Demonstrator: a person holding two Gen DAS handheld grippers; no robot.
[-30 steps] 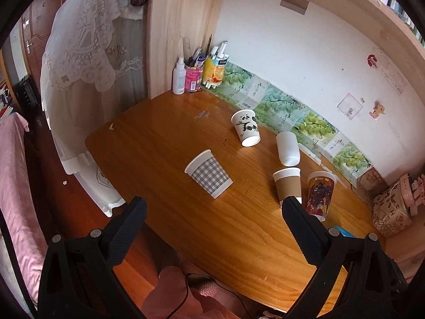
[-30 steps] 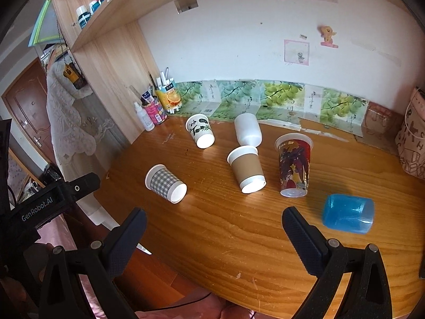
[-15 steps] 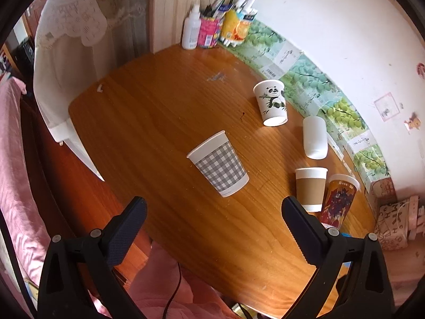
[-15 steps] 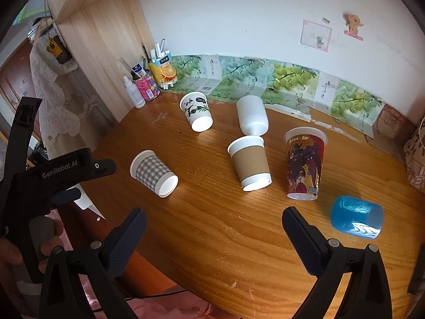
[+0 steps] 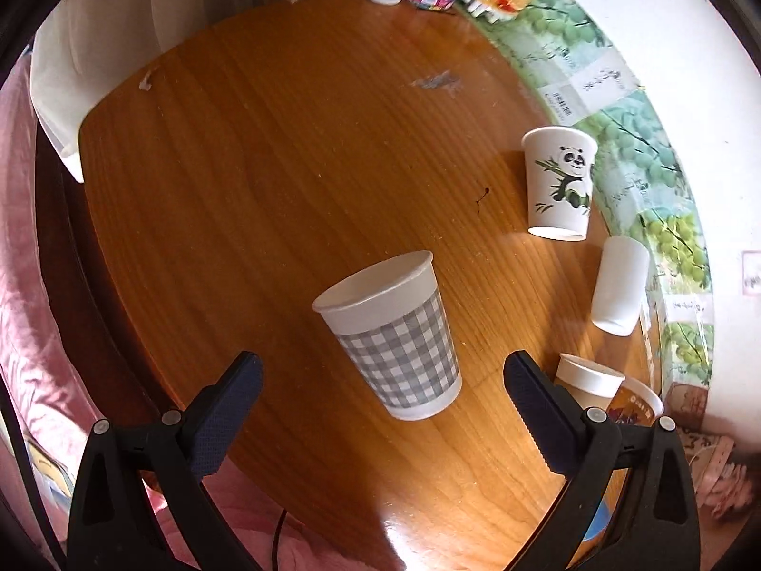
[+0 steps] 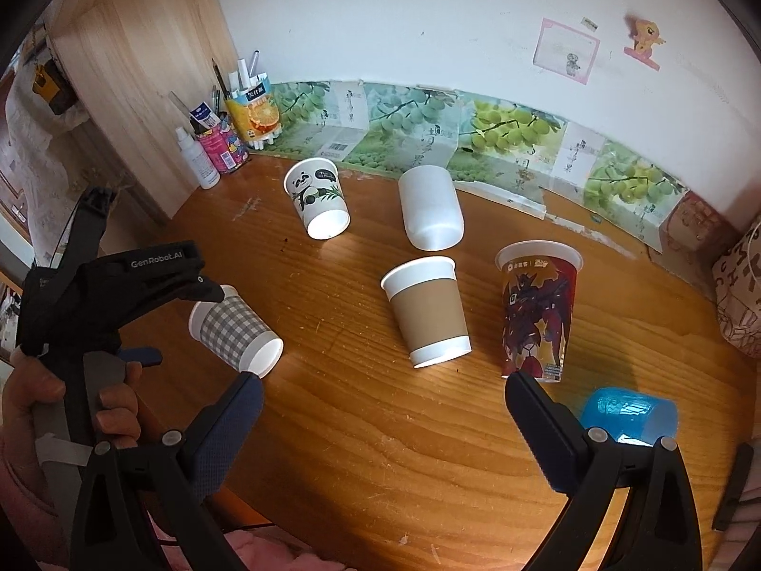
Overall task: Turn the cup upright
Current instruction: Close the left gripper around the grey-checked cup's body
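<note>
A: What was the left tool doing?

B: Its two fingers were spread wide apart and held nothing. It hung over the checked cup, and the cup sat in the gap between the fingers without touching them.

A: And the right tool?

B: It was wide open too, with nothing in it. It was back by the near edge of the desk, well apart from every cup.

A: Where was the checked cup?

B: It stood mouth down at the left part of the desk, near the front edge. From the right side you could see the left tool over it, with a hand on the handle.

A: What else was on the desk?

B: A panda cup and a plain white cup were near the wall. A brown cup and a tall red cup were in the middle, both mouth down. A blue cup lay on its side just beside the right tool. In the far left corner there were a white bottle and pots of pens.
</note>
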